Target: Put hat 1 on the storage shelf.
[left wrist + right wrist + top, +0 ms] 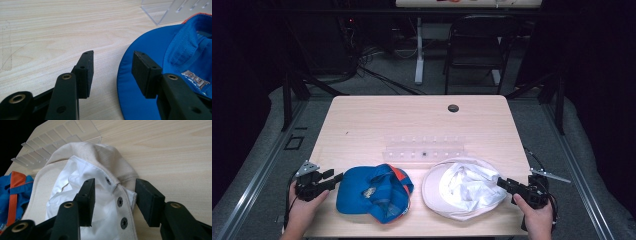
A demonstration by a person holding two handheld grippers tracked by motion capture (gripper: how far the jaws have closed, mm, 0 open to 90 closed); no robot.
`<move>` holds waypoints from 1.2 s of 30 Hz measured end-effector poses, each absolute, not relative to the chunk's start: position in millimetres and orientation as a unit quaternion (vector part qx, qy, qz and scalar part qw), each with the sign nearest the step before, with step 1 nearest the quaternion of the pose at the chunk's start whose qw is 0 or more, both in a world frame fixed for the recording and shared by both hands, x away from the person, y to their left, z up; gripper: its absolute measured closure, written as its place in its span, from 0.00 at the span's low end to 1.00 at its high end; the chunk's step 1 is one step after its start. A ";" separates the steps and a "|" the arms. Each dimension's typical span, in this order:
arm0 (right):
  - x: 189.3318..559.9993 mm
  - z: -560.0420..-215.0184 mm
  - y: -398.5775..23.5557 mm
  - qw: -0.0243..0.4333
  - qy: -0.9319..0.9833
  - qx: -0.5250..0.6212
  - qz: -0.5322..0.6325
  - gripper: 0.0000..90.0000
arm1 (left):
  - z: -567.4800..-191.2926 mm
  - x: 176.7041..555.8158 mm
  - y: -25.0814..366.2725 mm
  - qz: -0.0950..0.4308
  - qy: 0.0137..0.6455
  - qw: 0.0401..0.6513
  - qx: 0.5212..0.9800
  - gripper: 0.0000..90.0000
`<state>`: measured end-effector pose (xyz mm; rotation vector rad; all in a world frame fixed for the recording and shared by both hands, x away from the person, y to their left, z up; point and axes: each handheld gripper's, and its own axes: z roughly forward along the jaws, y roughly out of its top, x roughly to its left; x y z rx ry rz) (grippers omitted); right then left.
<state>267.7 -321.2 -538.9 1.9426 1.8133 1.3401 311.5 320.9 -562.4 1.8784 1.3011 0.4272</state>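
A pale wood table (362,125) stands in a dark room before a folding chair (477,45). A clear rack (424,149) lies behind the blue cap (372,192) and white cap (462,189). Left gripper (334,176) and right gripper (501,183) jaws stand apart at the caps' edges.

A recording lab is suggested: dark curtains are hung around the wooden surface (362,125), cables (377,75) (loosely trailed) and a folding chair (477,45) are seen behind.

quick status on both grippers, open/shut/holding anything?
Left gripper: open, jaws astride the brim edge of the blue cap, not clamped.
Right gripper: open, jaws astride the rim of the white hat, not clamped.
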 end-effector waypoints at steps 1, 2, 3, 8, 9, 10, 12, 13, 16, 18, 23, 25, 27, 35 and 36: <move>267.7 -538.9 -321.2 0.083 0.607 0.650 0.449 0.59 | -562.4 311.5 320.9 0.169 0.514 0.397 0.742 0.59; 266.7 -537.9 -321.8 0.084 0.613 0.650 0.440 0.59 | -562.4 311.2 320.6 0.170 0.514 0.397 0.741 0.59; 266.1 -537.6 -321.3 0.088 0.613 0.651 0.439 0.59 | -562.2 310.4 319.9 0.178 0.514 0.395 0.740 0.57; 261.8 -534.0 -321.7 0.108 0.607 0.647 0.450 0.60 | -561.1 309.0 314.7 0.198 0.513 0.379 0.744 0.50; 260.7 -533.4 -321.8 0.116 0.603 0.649 0.449 0.61 | -560.9 309.1 313.9 0.201 0.512 0.379 0.744 0.50; 259.0 -532.1 -322.1 0.119 0.600 0.647 0.455 0.61 | -561.0 309.7 313.2 0.203 0.515 0.385 0.739 0.50; 258.0 -531.2 -322.1 0.119 0.598 0.648 0.456 0.61 | -560.5 310.3 313.6 0.199 0.514 0.390 0.738 0.50; 257.0 -530.1 -322.5 0.119 0.599 0.649 0.453 0.59 | -560.3 310.7 313.9 0.196 0.514 0.392 0.737 0.52; 255.8 -527.5 -322.3 0.114 0.605 0.649 0.446 0.56 | -558.8 312.0 314.8 0.194 0.515 0.390 0.738 0.54; 256.2 -527.2 -321.1 0.111 0.612 0.650 0.436 0.54 | -558.3 312.3 314.8 0.192 0.517 0.392 0.736 0.54; 256.8 -527.4 -318.1 0.108 0.622 0.654 0.418 0.54 | -557.9 312.4 314.4 0.189 0.518 0.396 0.735 0.55; 257.4 -527.5 -316.9 0.101 0.622 0.657 0.415 0.55 | -558.2 312.6 313.7 0.190 0.516 0.396 0.735 0.55; 258.6 -528.3 -314.2 0.097 0.618 0.662 0.413 0.56 | -557.9 312.5 313.3 0.189 0.515 0.392 0.739 0.55; 260.6 -531.9 -315.9 0.082 0.621 0.671 0.397 0.62 | -558.7 312.8 312.7 0.184 0.514 0.391 0.741 0.55; 261.6 -533.8 -316.6 0.081 0.623 0.673 0.391 0.62 | -558.9 312.9 312.3 0.184 0.513 0.391 0.742 0.55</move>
